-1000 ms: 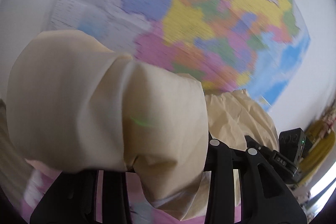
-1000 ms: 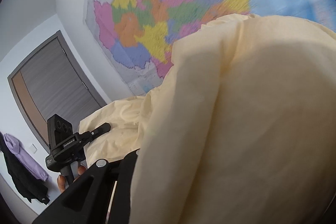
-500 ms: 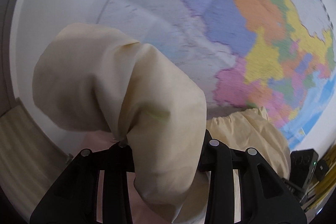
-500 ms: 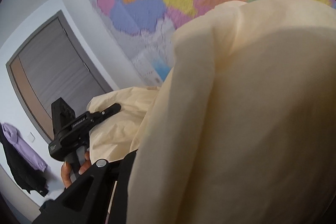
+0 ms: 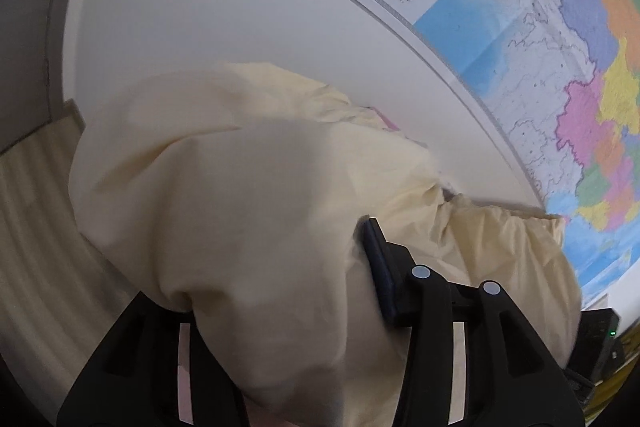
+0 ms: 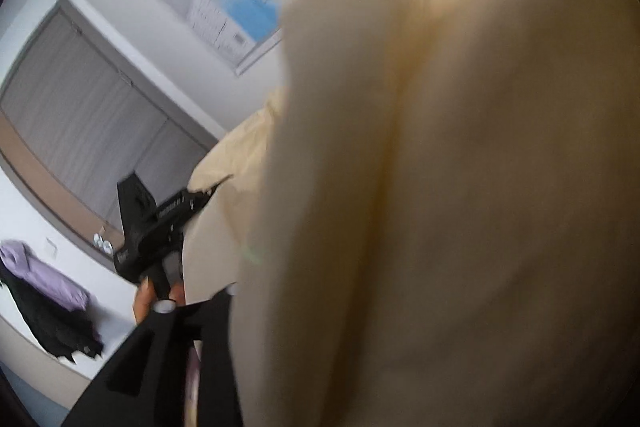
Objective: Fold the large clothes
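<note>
While the cream garment [image 5: 256,227] is billowing over both wrist cameras, it is hiding most of the left gripper [image 5: 280,267] and right gripper [image 6: 304,347]. Both sets of jaws have just been opening with cloth between them (any pinch is hidden). A wall map [image 5: 540,39] is carrying a barcode; its print is unreadable. Dark and purple clothes [image 6: 44,291] are hanging near a grey door [image 6: 80,131].

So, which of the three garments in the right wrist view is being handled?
The cream garment, filling the frame up close; the purple garment and black garment hang far off at left.
</note>
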Tool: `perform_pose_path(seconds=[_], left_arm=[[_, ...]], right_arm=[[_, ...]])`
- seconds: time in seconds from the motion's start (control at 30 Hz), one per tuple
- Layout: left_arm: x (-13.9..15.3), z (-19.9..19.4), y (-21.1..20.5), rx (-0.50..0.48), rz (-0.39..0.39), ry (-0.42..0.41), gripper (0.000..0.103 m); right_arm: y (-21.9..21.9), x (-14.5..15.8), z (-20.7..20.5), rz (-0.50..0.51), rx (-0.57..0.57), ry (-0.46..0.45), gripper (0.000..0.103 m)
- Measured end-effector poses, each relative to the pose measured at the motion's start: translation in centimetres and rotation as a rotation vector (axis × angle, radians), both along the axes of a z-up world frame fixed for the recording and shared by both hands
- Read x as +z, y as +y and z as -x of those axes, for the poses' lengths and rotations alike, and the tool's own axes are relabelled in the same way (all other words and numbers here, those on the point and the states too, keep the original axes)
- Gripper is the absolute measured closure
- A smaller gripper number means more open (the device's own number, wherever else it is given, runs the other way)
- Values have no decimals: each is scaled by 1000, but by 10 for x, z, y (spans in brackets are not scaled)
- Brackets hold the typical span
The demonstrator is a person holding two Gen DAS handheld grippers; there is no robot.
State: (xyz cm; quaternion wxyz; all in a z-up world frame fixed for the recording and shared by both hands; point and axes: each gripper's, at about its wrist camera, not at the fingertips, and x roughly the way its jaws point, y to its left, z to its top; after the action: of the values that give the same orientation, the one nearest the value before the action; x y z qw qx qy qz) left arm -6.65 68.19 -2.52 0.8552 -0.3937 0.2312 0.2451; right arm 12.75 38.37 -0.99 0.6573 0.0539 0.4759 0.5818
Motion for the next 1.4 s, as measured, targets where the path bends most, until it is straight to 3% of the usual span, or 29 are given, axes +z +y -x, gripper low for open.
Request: perform_pose_path(seconds=[0.17, 0.4, 0.6, 0.73, 0.83, 0.93, 1.07, 1.2, 1.3, 1.4], left_arm=[[6, -3, -5, 25, -11, 50, 53], [21, 3, -21, 51, -60, 114, 47], [35, 17, -37, 59, -89, 179, 46], [44, 17, -39, 37, -96, 201, 46], [52, 4, -32, 25, -117, 242, 46], [61, -12, -20, 16, -125, 218, 46], [58, -26, -9, 25, -176, 195, 45], [23, -35, 2, 80, -131, 321, 37], [19, -24, 0, 61, -127, 308, 34], [28, -10, 6, 20, -60, 254, 21]], right_arm=[[-31, 6, 13, 12, 37, 19, 48], [-75, 20, 21, 58, 52, -10, 47], [-111, 46, 24, 96, 87, -198, 47], [-134, 66, 5, 56, 62, -311, 47], [-126, 76, 3, 20, 47, -348, 47], [-112, 81, 3, 22, 12, -396, 49], [-70, 75, -1, 35, 6, -385, 67], [-32, 46, -1, 158, 31, -382, 72], [-24, 25, -4, 226, 32, -376, 72], [-28, 21, -11, 209, 28, -331, 73]])
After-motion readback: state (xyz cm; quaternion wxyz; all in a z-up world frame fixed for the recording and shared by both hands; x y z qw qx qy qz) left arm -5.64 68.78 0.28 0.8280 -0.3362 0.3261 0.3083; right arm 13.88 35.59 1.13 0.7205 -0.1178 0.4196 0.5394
